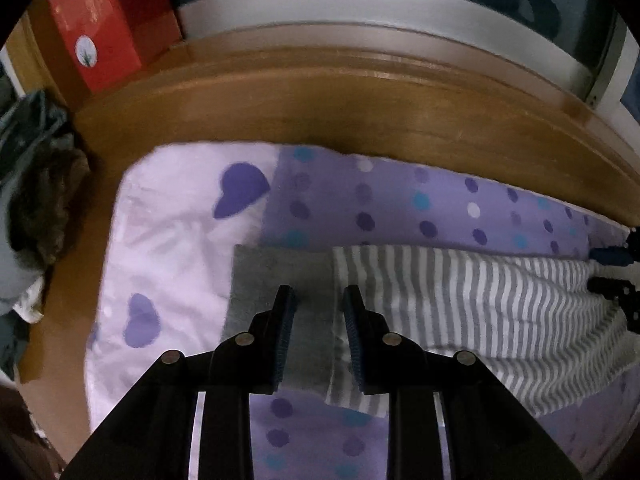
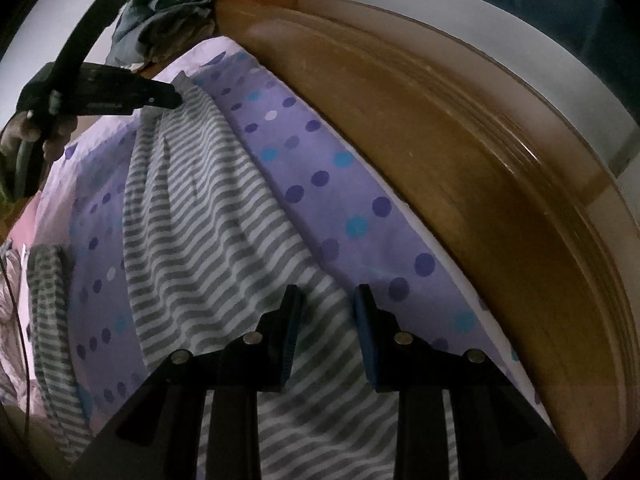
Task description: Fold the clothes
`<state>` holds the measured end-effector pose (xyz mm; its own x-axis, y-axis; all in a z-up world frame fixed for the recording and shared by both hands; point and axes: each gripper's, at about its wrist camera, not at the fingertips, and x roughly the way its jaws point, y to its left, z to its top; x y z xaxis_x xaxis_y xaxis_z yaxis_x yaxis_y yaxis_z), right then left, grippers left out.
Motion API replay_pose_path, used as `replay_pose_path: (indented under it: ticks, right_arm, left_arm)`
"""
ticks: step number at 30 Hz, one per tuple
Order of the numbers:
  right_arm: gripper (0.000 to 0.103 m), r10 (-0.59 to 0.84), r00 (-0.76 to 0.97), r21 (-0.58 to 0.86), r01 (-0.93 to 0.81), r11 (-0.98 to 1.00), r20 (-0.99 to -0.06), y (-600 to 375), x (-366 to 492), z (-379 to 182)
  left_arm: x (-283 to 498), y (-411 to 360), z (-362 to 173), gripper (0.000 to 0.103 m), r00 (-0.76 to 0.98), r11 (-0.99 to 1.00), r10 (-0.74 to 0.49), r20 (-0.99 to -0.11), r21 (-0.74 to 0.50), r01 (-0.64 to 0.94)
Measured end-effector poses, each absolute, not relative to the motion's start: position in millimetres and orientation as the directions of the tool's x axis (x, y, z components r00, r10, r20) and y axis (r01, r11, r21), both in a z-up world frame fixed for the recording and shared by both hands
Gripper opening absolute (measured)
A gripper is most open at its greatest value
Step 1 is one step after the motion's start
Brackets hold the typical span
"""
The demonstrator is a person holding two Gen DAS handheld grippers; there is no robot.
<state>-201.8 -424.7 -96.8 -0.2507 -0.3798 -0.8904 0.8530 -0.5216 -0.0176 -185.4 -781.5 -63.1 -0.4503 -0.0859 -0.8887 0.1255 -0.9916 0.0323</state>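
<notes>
Striped garment (image 1: 480, 300) lies stretched across the bed (image 1: 400, 200), centre frame. Left tool (image 1: 318, 300) straddles its grey end, right tool (image 2: 326, 304) its other end — jaws parted, grip unclear — likely spreading it flat.

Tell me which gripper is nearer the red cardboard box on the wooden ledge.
Left. The left gripper works the striped garment's end below the red cardboard box; the right gripper is at the opposite end.

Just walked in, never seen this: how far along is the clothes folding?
Early, apparently. Done: the grey-and-white striped garment lies stretched along the purple dotted bedsheet. In hand: the left claw is at its plain grey band, the right claw at the other end. Left: no fold shows; crumpled dark clothes wait.
</notes>
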Motion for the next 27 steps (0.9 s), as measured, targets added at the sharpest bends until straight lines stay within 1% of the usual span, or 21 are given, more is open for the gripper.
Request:
replay_pose_path:
  ticks: [1, 2, 3, 5, 7, 8, 10, 13, 15, 17, 19, 21, 24, 26, 27]
  right_arm:
    - [0.024, -0.377, -0.259, -0.028, 0.854, -0.520, -0.889, -423.6, -200.0, -97.3]
    - [0.012, -0.383, -0.268, -0.039, 0.858, -0.511, -0.884, -423.4, -196.9, -96.7]
    - [0.003, -0.381, -0.302, -0.073, 0.857, -0.511, -0.874, -436.6, -194.6, -100.4]
    - [0.003, -0.378, -0.400, -0.155, 0.830, -0.535, -0.835, -436.5, -189.2, -92.6]
    - [0.003, -0.365, -0.478, -0.211, 0.791, -0.574, -0.799, -434.6, -192.3, -87.1]
    - [0.003, -0.344, -0.495, -0.230, 0.778, -0.585, -0.798, -434.3, -197.8, -90.2]
    - [0.003, -0.322, -0.472, -0.215, 0.777, -0.591, -0.820, -433.7, -206.0, -100.3]
    - [0.003, -0.316, -0.463, -0.204, 0.774, -0.599, -0.828, -432.0, -208.0, -107.3]
    - [0.005, -0.334, -0.438, -0.149, 0.763, -0.630, -0.835, -424.2, -210.1, -100.3]
    - [0.012, -0.353, -0.419, -0.091, 0.742, -0.664, -0.836, -414.7, -210.5, -89.6]
    - [0.017, -0.383, -0.424, -0.053, 0.724, -0.687, -0.821, -403.2, -204.0, -76.0]
    - [0.023, -0.415, -0.424, -0.011, 0.710, -0.704, -0.805, -391.4, -191.2, -66.1]
    - [0.025, -0.434, -0.391, 0.049, 0.695, -0.718, -0.812, -381.2, -171.1, -71.1]
    - [0.025, -0.422, -0.350, 0.068, 0.697, -0.714, -0.836, -387.2, -160.4, -90.4]
    - [0.027, -0.395, -0.326, 0.065, 0.695, -0.716, -0.859, -391.5, -158.7, -99.2]
  left_arm:
    - [-185.5, -778.7, -66.0, 0.025, -0.449, -0.991, -0.099, -0.888, 0.049, 0.123]
    - [-184.6, -776.5, -67.4, 0.025, -0.454, -0.990, -0.118, -0.883, 0.072, 0.118]
    - [-183.4, -775.0, -68.2, 0.025, -0.461, -0.989, -0.134, -0.877, 0.090, 0.115]
    - [-180.6, -775.1, -70.0, 0.026, -0.470, -0.987, -0.150, -0.870, 0.105, 0.120]
    - [-179.1, -775.2, -72.8, 0.026, -0.479, -0.987, -0.140, -0.867, 0.085, 0.134]
    - [-177.8, -776.4, -73.8, 0.026, -0.482, -0.987, -0.132, -0.866, 0.071, 0.142]
    - [-173.2, -784.3, -73.2, 0.026, -0.487, -0.986, -0.117, -0.866, 0.043, 0.159]
    - [-166.1, -790.5, -73.8, 0.026, -0.494, -0.986, -0.110, -0.863, 0.032, 0.164]
    - [-162.9, -790.1, -67.9, 0.026, -0.495, -0.984, -0.107, -0.863, 0.019, 0.179]
    - [-156.9, -781.9, -58.2, 0.026, -0.513, -0.983, -0.079, -0.855, -0.019, 0.185]
    - [-147.8, -777.0, -45.8, 0.026, -0.551, -0.985, -0.031, -0.834, -0.069, 0.160]
    - [-141.5, -768.6, -37.3, 0.026, -0.578, -0.988, 0.007, -0.816, -0.094, 0.121]
    - [-141.1, -757.4, -45.6, 0.026, -0.556, -0.993, 0.028, -0.831, -0.085, 0.076]
    - [-154.8, -739.1, -69.8, 0.026, -0.507, -0.995, 0.001, -0.862, -0.049, 0.082]
    - [-155.4, -733.7, -75.7, 0.027, -0.501, -0.995, -0.011, -0.865, -0.039, 0.089]
